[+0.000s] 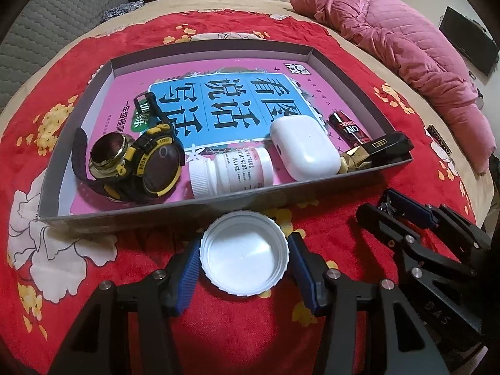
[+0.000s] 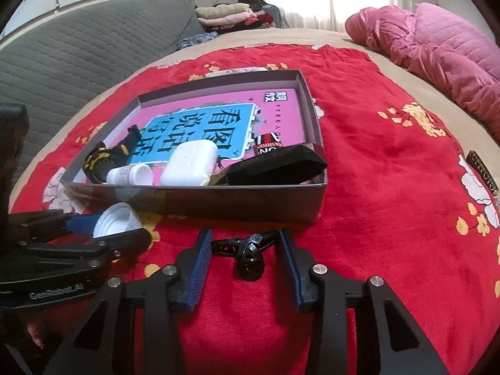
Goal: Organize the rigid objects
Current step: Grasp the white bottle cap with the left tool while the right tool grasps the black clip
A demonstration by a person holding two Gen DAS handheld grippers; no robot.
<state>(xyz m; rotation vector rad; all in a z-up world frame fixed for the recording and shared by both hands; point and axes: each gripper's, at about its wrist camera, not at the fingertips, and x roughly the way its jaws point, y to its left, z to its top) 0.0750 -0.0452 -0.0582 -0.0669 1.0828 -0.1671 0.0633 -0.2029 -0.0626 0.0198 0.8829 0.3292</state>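
My left gripper [image 1: 245, 240] is shut on a white screw cap [image 1: 243, 256], open side up, just in front of the grey tray [image 1: 125, 215]; both blue pads touch its ribbed rim. The right wrist view shows that cap [image 2: 115, 218] at lower left. My right gripper [image 2: 245, 233] is down on the red cloth, and a small glossy black clip [image 2: 250, 253] spans the gap, its ends against both pads. The tray holds a black-and-yellow watch [image 1: 150, 168], a white pill bottle [image 1: 237, 172], a white earbud case [image 1: 306, 150], a red-black tube [image 1: 350, 131] and a black box [image 1: 390, 145].
A red flowered cloth [image 2: 375, 172] covers the bed around the tray. A pink quilted jacket [image 1: 390, 37] lies at the back right. Folded clothes [image 2: 225, 12] and a grey quilted cushion [image 2: 78, 50] are at the back left. The two grippers sit side by side, close together.
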